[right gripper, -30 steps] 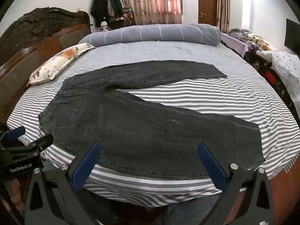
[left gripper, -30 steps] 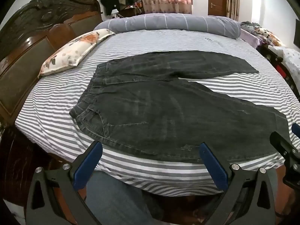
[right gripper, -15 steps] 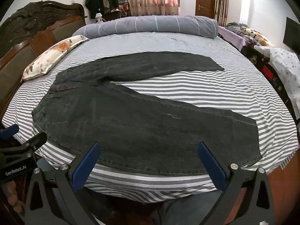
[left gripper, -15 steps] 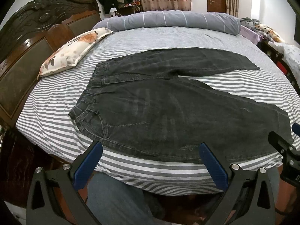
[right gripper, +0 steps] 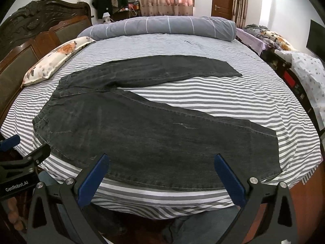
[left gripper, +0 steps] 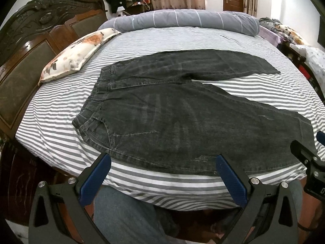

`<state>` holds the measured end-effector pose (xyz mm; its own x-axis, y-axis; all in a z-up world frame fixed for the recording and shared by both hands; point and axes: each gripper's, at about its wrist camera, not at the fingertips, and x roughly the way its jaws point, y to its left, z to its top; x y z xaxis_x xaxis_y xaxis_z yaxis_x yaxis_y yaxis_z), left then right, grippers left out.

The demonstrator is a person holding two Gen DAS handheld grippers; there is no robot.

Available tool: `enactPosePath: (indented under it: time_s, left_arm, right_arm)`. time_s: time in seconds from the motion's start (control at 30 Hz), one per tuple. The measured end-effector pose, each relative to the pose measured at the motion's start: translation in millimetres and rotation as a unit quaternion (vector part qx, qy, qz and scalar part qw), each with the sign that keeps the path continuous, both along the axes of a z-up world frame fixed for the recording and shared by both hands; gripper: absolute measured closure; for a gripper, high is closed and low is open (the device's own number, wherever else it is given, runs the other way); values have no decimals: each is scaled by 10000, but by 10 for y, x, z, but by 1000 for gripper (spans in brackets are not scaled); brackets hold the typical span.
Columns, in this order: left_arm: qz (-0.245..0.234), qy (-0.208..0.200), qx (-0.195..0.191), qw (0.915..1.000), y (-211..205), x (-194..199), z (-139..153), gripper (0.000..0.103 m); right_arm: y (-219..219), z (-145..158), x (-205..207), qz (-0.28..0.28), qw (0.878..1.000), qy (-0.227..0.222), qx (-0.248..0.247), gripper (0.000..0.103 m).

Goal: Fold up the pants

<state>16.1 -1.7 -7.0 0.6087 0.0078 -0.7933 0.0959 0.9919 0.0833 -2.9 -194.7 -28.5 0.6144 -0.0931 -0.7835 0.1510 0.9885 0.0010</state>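
Nearby, floral pillow (left gripper: 77, 55) beside pants (left gripper: 182, 122), both hand-held grippers (left gripper: 162, 174) (right gripper: 161, 172) wide, empty

One pair of dark pants (left gripper: 182, 118) lies spread at the centre of the frame, its two legs splayed toward the right. One striped bed (left gripper: 61, 122) carries it. One floral pillow (left gripper: 77, 57) sits at upper left, and one long grey bolster (left gripper: 182, 20) runs across the top. Two claws show: the left claw (left gripper: 162, 174) and the right claw (right gripper: 161, 172), each with two blue fingers spread wide.
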Motion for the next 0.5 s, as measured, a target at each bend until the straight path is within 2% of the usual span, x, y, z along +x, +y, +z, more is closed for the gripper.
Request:
enactPosePath:
  time_s: [0.5]
  left_arm:
    - [-7,-9,50,10000,-4,-7,19,1]
  right_arm:
    - [-35,26,2,-21,10000,-27,3,0]
